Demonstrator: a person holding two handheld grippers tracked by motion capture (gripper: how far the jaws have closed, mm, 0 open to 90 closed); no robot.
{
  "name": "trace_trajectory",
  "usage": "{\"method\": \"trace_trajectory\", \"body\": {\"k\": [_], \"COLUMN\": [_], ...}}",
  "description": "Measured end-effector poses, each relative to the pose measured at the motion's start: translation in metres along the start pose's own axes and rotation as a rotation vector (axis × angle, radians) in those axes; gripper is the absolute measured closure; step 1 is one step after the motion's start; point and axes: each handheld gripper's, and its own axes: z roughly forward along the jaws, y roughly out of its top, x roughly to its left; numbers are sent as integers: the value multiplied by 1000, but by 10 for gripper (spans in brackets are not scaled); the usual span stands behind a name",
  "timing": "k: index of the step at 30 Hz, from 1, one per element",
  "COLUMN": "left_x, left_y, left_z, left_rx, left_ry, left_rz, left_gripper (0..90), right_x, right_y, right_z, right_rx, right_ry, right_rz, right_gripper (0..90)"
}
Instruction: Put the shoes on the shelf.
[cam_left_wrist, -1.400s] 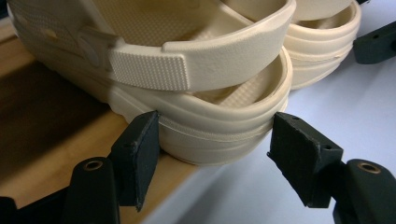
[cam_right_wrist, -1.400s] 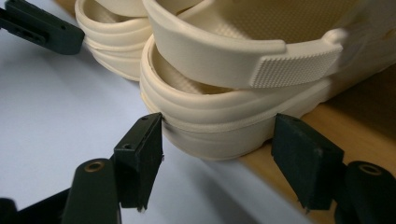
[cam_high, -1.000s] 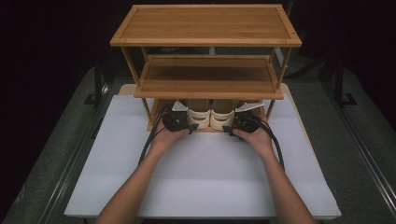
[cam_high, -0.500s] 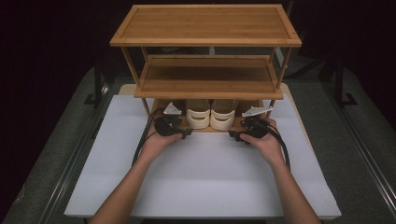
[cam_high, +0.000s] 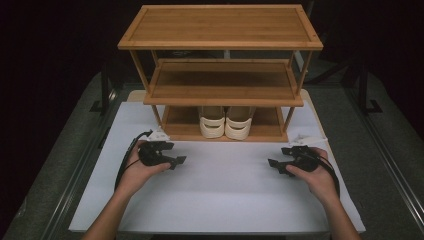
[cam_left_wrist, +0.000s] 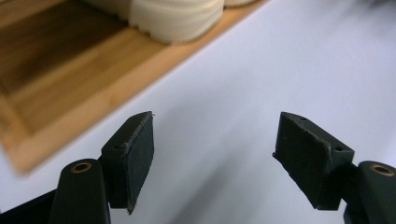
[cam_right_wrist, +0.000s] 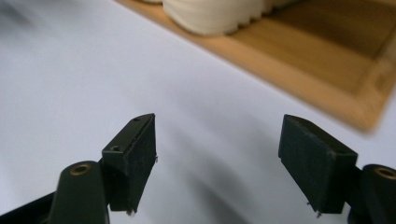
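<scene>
High view: we see the pair of cream shoes (cam_high: 226, 121) side by side on the bottom shelf of the bamboo rack (cam_high: 220, 27), heels toward us. Our left gripper (cam_high: 179, 161) and right gripper (cam_high: 272, 164) sit low over the white table (cam_high: 225, 195), well apart, one at each side, both clear of the shoes. Upper two shelves bare.

Left gripper view: jaws stand wide, nothing between them, and they have just been opening further. Past them we see white table, the rack's bottom shelf edge (cam_left_wrist: 88, 116) and one shoe heel (cam_left_wrist: 175, 18) up top.

Right gripper view: same story, jaws wide apart and empty, just been opening; the shelf edge (cam_right_wrist: 299, 84) and the ribbed shoe sole (cam_right_wrist: 210, 16) lie ahead, not touching.

We judge the step in hand as pulling away with the shoes placed. To do it well: keep both grippers low and level, back off straight so the trailing cables (cam_high: 122, 160) don't snag the rack's legs, leave the jaws spread, and don't nudge the shelf edge and shift the pair.
</scene>
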Motion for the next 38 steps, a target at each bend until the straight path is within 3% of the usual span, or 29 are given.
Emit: {"method": "trace_trajectory", "body": {"k": [9, 17, 20, 27, 31, 38], "left_x": [2, 6, 7, 11, 12, 13], "left_y": [-54, -94, -102, -124, -132, -133], "left_z": [-41, -63, -68, -67, -67, -67], "left_rx": [25, 35, 32, 62, 4, 3], "left_ry": [42, 87, 102, 178, 180, 174], "left_rz": [-45, -100, -110, -107, -113, -118], "left_gripper": [260, 248, 246, 225, 183, 178], "right_x": [3, 7, 8, 10, 11, 10], "right_y": [-43, -68, -73, -80, -81, -81], "right_z": [-34, -48, -49, -49, -49, -49], "right_rx": [31, 83, 96, 58, 50, 49], "right_ry": [-32, -78, -94, -100, -111, -107], "right_rz": [17, 15, -4, -31, -32, -29], "right_gripper": [260, 251, 236, 212, 198, 197]}}
